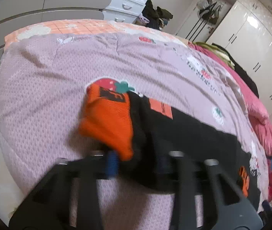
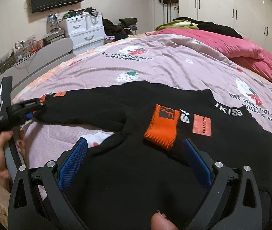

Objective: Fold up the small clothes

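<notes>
One black knit sweater with orange cuffs (image 2: 128, 172) lies flat on the lilac strawberry-print bedspread (image 2: 155, 67); left gripper (image 2: 31, 108) pinches its sleeve cuff for folding, right gripper (image 2: 136, 161) hovers, jaws wide.

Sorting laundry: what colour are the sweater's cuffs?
Orange, on a black sweater; the cuff shows best in the right wrist view.
</notes>
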Available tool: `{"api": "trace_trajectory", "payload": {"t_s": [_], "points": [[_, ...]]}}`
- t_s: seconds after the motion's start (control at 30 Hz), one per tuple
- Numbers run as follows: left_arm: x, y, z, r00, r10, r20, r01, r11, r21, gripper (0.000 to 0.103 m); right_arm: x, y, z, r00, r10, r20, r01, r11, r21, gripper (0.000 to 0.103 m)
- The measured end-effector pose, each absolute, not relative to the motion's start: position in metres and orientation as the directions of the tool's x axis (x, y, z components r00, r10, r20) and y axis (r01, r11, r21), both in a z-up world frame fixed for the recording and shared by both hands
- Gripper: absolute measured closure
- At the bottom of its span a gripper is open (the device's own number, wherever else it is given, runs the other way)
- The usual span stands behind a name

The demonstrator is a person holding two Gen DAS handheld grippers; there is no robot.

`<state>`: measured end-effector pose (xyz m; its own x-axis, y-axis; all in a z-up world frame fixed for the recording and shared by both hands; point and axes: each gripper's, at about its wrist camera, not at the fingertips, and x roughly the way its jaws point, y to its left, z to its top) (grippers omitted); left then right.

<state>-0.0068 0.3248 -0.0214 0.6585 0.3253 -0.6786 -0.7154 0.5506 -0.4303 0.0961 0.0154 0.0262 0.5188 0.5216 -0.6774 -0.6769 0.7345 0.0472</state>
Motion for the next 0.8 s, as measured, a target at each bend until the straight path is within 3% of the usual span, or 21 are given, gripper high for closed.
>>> {"api": "trace_trajectory", "payload": {"t_s": [0.17, 0.43, 0.8], "points": [[-0.016, 0.318, 0.006, 0.752, 0.295, -0.589, -0.632, 0.578, -0.517, 0.095, 0.102, -0.001, 0.026, 0.53, 0.509, -0.678, -0.653, 0.755, 0.057, 0.005], [0.003, 0.274, 0.074, 0.854, 0.23, -0.467, -0.478, 0.701, -0.529, 0.095, 0.11, -0.036, 0.032, 0.554, 0.502, -0.664, -0.597, 0.795, 0.103, 0.005], [0.044, 0.212, 0.117, 0.909, 0.114, -0.402, -0.323, 0.803, -0.501, 0.095, 0.121, -0.098, 0.046, 0.613, 0.475, -0.631, -0.5, 0.852, 0.155, 0.005]]}}
